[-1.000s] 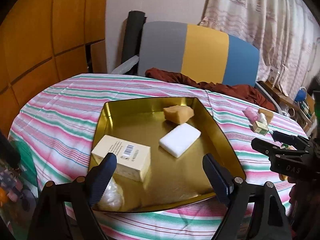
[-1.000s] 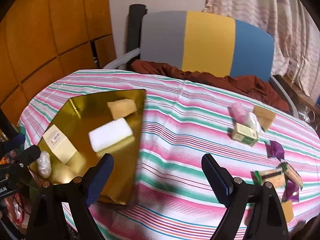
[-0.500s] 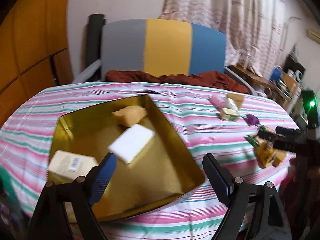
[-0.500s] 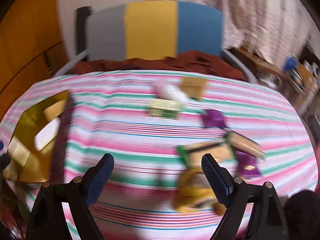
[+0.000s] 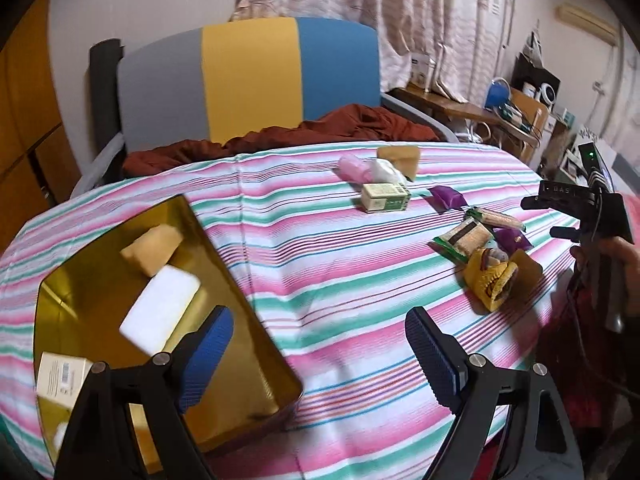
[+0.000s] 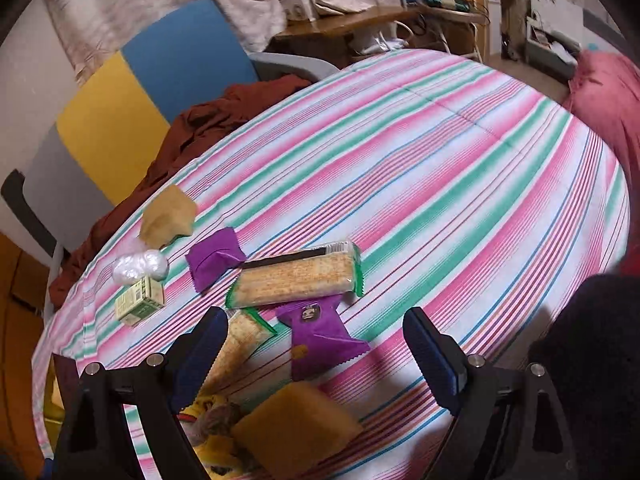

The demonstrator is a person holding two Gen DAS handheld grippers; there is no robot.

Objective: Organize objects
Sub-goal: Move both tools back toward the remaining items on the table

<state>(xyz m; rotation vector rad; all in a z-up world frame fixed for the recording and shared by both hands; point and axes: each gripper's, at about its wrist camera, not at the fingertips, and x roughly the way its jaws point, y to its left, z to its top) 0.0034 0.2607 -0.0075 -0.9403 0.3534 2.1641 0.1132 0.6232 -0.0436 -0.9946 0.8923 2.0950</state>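
Now the loose snacks are what counts: a purple packet (image 6: 318, 340) lies squarely between the right gripper (image 6: 316, 354) fingers, with a cracker pack (image 6: 296, 278) just beyond it at twelve o'clock and a tan sponge block (image 6: 296, 426) just below at six. A second ago this camera looked at the gold tray (image 5: 256, 322) and bare cloth; it has swung across the striped tablecloth (image 6: 440, 168) to hang over the pile, tilted. Its jaws stand wide, nothing held. The left gripper (image 5: 320, 356) has drifted the same way: the tray, once centred, sits at nine o'clock with a white block (image 5: 160, 314) and tan block (image 5: 154, 248) inside. Its jaws are wide and empty too. Judging by this, fetching the next item has begun; the purple packet looks the likeliest pick, bound for the tray.
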